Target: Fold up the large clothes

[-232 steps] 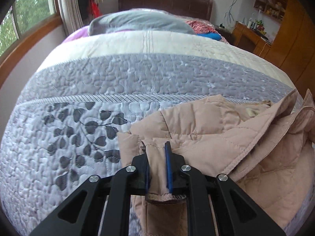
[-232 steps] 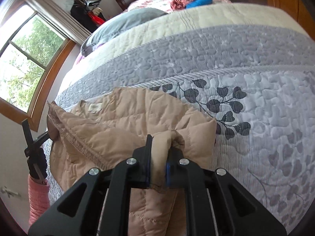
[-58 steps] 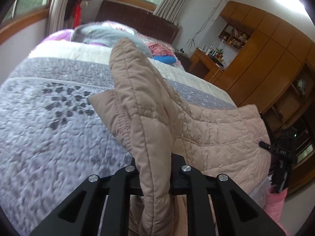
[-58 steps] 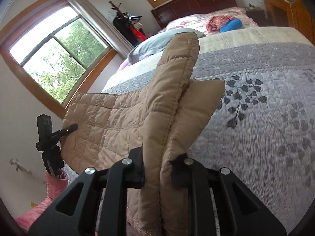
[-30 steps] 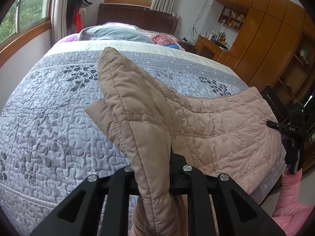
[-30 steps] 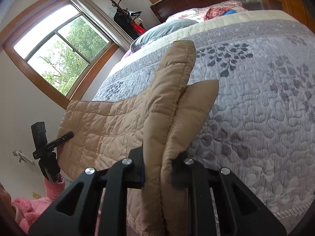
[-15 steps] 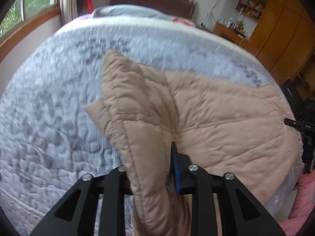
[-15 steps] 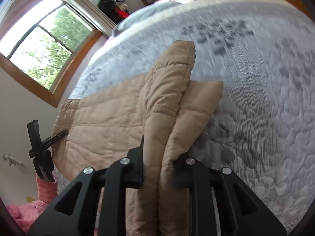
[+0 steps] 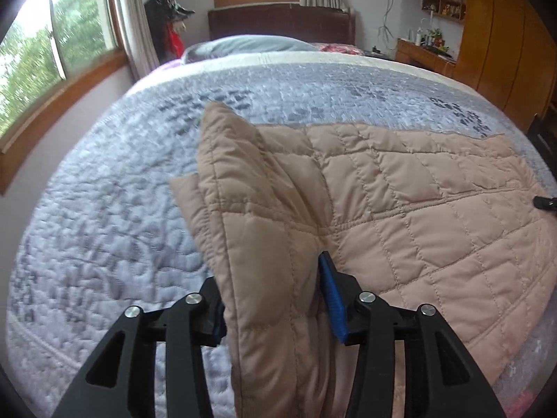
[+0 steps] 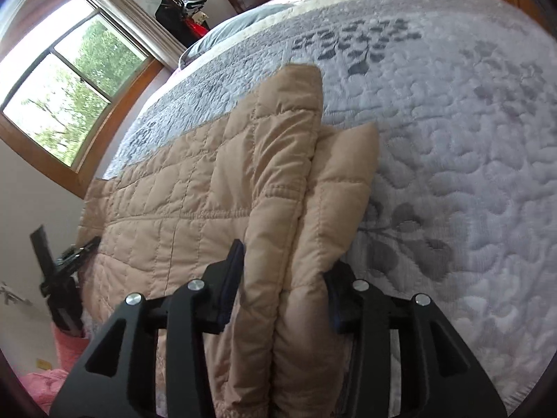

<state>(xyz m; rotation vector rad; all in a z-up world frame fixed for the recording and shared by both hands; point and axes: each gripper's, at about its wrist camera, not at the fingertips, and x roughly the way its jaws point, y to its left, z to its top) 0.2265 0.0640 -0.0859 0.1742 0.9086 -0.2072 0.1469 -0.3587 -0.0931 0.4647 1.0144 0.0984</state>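
A tan quilted jacket (image 9: 400, 202) lies spread flat on the grey leaf-patterned bedspread (image 9: 104, 209). It also shows in the right wrist view (image 10: 181, 202). My left gripper (image 9: 271, 299) has its jaws apart, with the jacket's bunched left edge loose between them. My right gripper (image 10: 283, 278) also has its jaws apart around the bunched right edge of the jacket. Each gripper's tip shows at the far side of the other's view.
The bed fills both views, with grey pillows (image 9: 243, 43) and a dark headboard (image 9: 278, 22) at the far end. Windows (image 10: 69, 87) run along the left wall. Wooden cabinets (image 9: 504, 35) and a desk stand on the right. Pink cloth (image 10: 45, 386) lies on the floor.
Both grippers have lowered the jacket onto the bed and spread it flat. Their jaws have opened from the tight hold of half a second ago.
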